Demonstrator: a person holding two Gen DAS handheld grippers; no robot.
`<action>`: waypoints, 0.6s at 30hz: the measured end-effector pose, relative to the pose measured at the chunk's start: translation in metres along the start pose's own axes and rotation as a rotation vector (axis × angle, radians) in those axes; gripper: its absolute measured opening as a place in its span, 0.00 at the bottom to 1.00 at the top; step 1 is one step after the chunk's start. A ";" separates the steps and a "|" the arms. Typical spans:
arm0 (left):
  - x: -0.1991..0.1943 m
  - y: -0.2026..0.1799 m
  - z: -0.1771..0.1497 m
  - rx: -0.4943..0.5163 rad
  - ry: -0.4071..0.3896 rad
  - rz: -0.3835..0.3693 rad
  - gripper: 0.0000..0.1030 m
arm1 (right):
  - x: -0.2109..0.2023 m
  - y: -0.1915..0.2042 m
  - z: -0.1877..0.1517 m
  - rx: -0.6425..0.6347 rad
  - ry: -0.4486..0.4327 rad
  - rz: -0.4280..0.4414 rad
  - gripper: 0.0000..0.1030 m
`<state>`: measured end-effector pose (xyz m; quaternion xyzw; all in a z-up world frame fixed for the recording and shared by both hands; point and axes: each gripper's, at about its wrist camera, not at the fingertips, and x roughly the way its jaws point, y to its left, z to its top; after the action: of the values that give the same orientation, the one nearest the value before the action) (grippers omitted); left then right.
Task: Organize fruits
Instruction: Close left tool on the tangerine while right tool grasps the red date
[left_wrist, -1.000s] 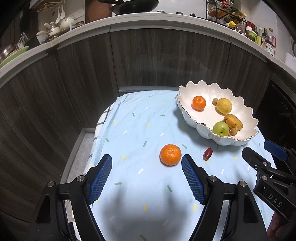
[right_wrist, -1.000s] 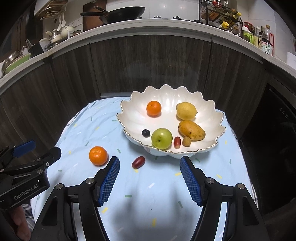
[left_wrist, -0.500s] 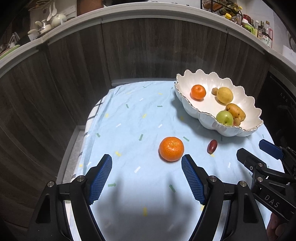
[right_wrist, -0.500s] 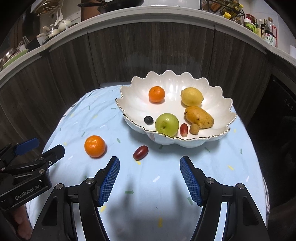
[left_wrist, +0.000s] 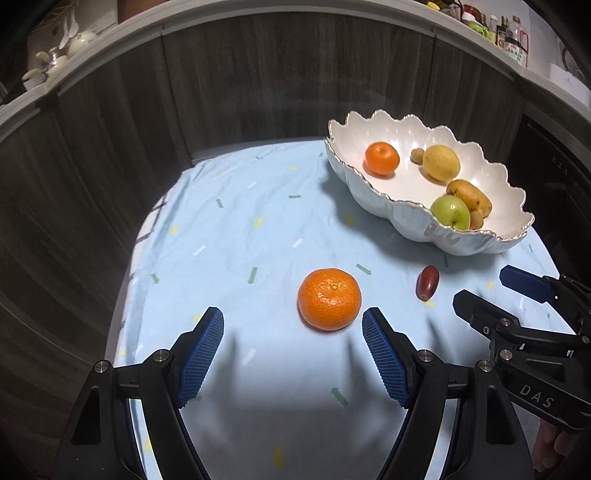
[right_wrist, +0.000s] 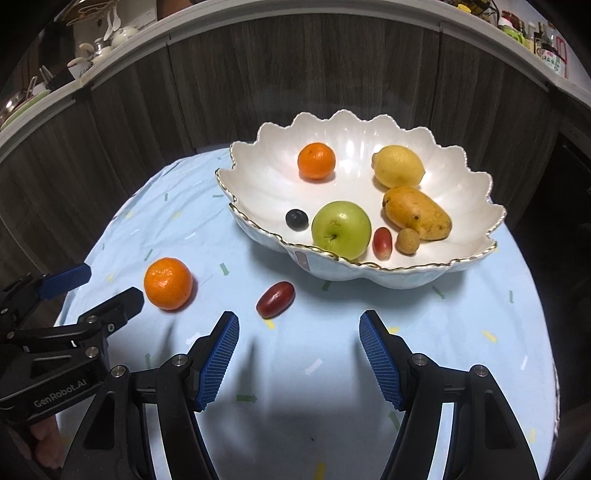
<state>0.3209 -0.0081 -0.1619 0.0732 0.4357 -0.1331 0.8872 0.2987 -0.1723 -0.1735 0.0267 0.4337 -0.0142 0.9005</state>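
Note:
A loose orange mandarin (left_wrist: 329, 299) lies on the light blue cloth, just ahead of my open, empty left gripper (left_wrist: 293, 345), nearer its right finger. It also shows in the right wrist view (right_wrist: 168, 283). A dark red oval fruit (right_wrist: 275, 299) lies just ahead of my open, empty right gripper (right_wrist: 299, 349), nearer its left finger; it shows in the left wrist view too (left_wrist: 427, 283). The white scalloped bowl (right_wrist: 258, 177) holds a mandarin (right_wrist: 316, 161), a lemon (right_wrist: 398, 166), a mango (right_wrist: 417, 213), a green apple (right_wrist: 341, 229) and small fruits.
The light blue cloth (left_wrist: 236, 221) covers a small round table set against dark wood cabinet fronts (left_wrist: 258, 81). A counter above carries cups and bottles. The other gripper shows at the side of each view: right one (left_wrist: 524, 325), left one (right_wrist: 62, 321).
Both grippers have moved forward and lower toward the table. The mandarin and the red fruit now look larger and nearer to the fingertips. Both stay open.

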 end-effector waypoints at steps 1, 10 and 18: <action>0.004 -0.001 0.000 0.005 0.006 -0.004 0.75 | 0.002 0.000 0.000 0.001 0.001 0.004 0.66; 0.025 -0.006 0.001 0.049 0.036 -0.027 0.74 | 0.022 -0.001 0.002 0.005 0.017 0.024 0.66; 0.035 -0.008 0.004 0.091 0.039 -0.048 0.71 | 0.039 -0.002 -0.001 0.004 0.038 0.024 0.66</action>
<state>0.3420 -0.0229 -0.1874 0.1055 0.4480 -0.1728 0.8708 0.3228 -0.1746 -0.2048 0.0338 0.4503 -0.0039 0.8922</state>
